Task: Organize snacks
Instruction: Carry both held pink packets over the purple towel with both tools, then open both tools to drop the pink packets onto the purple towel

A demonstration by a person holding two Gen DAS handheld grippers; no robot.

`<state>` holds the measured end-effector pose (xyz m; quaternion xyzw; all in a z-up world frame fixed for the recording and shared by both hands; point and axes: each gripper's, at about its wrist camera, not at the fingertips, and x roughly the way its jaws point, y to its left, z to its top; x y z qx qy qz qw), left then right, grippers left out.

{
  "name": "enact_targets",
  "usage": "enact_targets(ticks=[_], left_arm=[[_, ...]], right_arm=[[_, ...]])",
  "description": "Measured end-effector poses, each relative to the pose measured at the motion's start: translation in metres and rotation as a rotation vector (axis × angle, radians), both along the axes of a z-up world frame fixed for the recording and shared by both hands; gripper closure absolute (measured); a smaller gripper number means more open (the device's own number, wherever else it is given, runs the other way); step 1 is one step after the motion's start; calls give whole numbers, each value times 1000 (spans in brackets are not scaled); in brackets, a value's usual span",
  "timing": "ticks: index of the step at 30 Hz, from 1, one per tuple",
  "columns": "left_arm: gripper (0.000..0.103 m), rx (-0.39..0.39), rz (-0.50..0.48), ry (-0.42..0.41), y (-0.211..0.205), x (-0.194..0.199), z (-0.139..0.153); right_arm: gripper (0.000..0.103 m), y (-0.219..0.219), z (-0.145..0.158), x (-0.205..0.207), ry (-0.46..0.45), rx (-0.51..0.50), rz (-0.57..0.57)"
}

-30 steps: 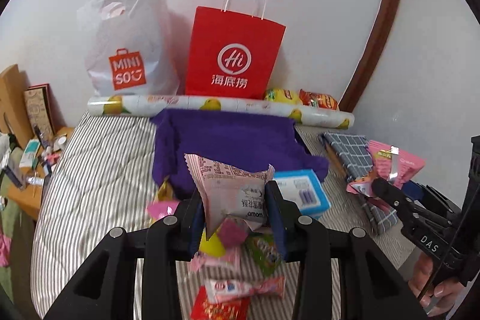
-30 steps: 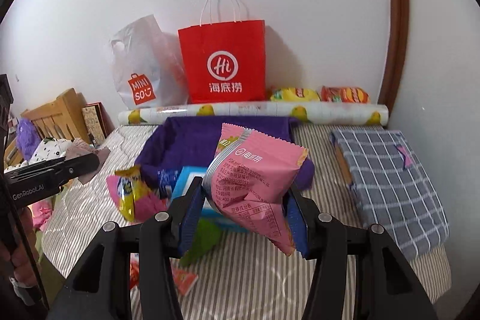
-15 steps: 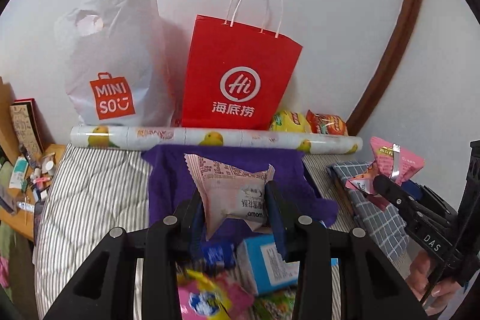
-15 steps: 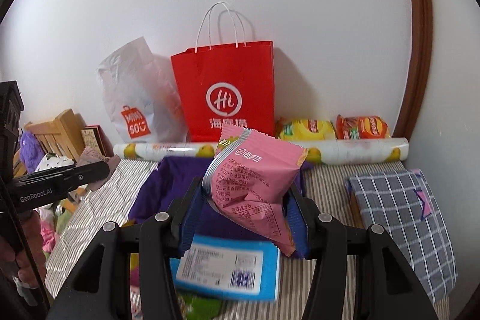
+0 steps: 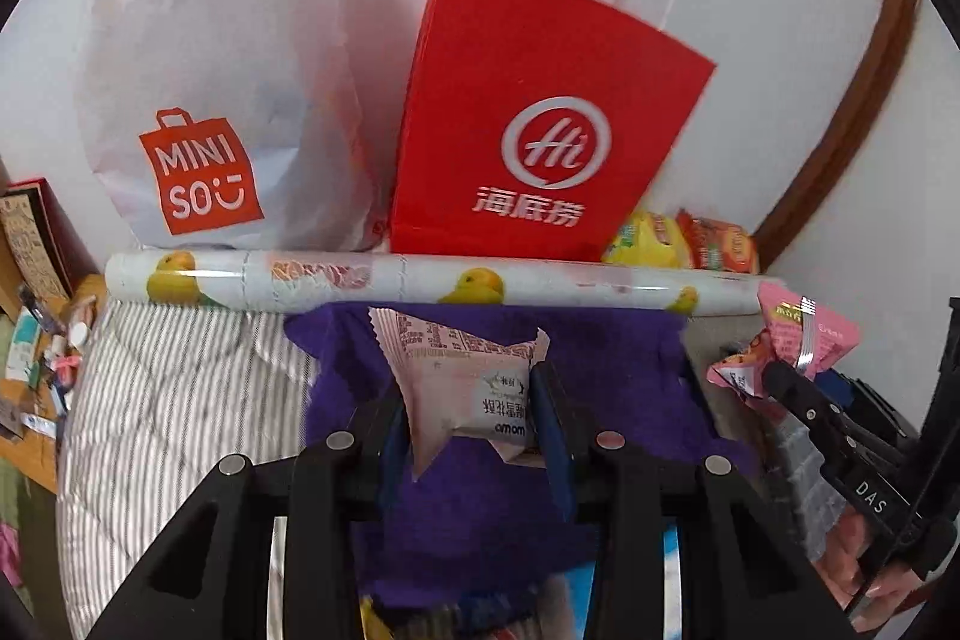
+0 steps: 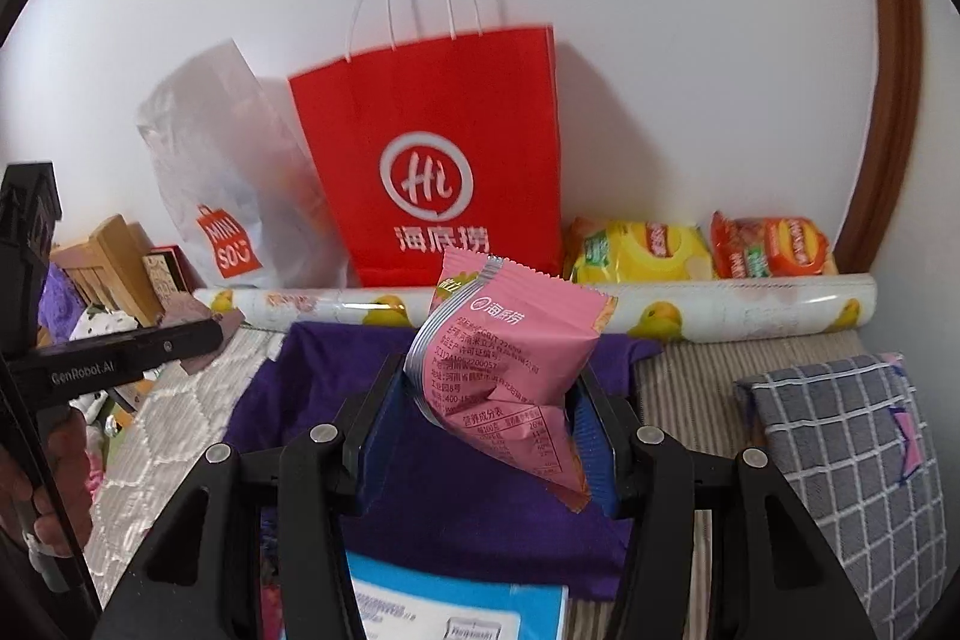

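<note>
The left gripper [image 5: 471,415] squeezes a pale pink snack packet [image 5: 465,382] in the middle of the frame. The right gripper [image 6: 489,424] squeezes a bright pink snack bag [image 6: 510,364], also mid-frame. Both hang over a purple cloth [image 6: 324,382]. Behind it lies a duck-print roll [image 5: 420,287], then a red paper bag [image 6: 444,160] by the wall.

Both grippers angled downward — left [image 5: 468,403] clamped, right [image 6: 489,415] part-closed.
</note>
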<state>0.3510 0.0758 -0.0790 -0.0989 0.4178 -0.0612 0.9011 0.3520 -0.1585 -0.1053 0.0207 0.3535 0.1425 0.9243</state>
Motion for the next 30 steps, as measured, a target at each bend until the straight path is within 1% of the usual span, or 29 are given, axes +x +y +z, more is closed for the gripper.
enact_targets(ticks=[1, 6, 11, 13, 17, 20, 23, 28, 30], left_arm=[[67, 11, 4, -3, -1, 5, -3], [67, 38, 6, 43, -5, 33, -22], [67, 73, -1, 77, -5, 52, -39], [67, 72, -3, 96, -4, 58, -45], [67, 41, -28, 123, -2, 64, -57], [67, 11, -35, 142, -2, 69, -64], [67, -12, -44, 153, -2, 72, -70], [67, 13, -57, 177, -7, 74, -81], [66, 6, -57, 189, -8, 76, -84]], right_arm=[[51, 1, -5, 6, 5, -5, 0], [51, 6, -35, 36, 63, -18, 22], [51, 10, -66, 58, 144, -36, 59], [51, 11, -76, 64, 175, -46, 67], [51, 11, -93, 72, 242, -33, 78], [51, 10, -101, 75, 292, -12, 99], [51, 10, -106, 77, 301, -36, 90], [50, 4, -113, 81, 340, -1, 77], [50, 4, -113, 82, 346, 1, 78]])
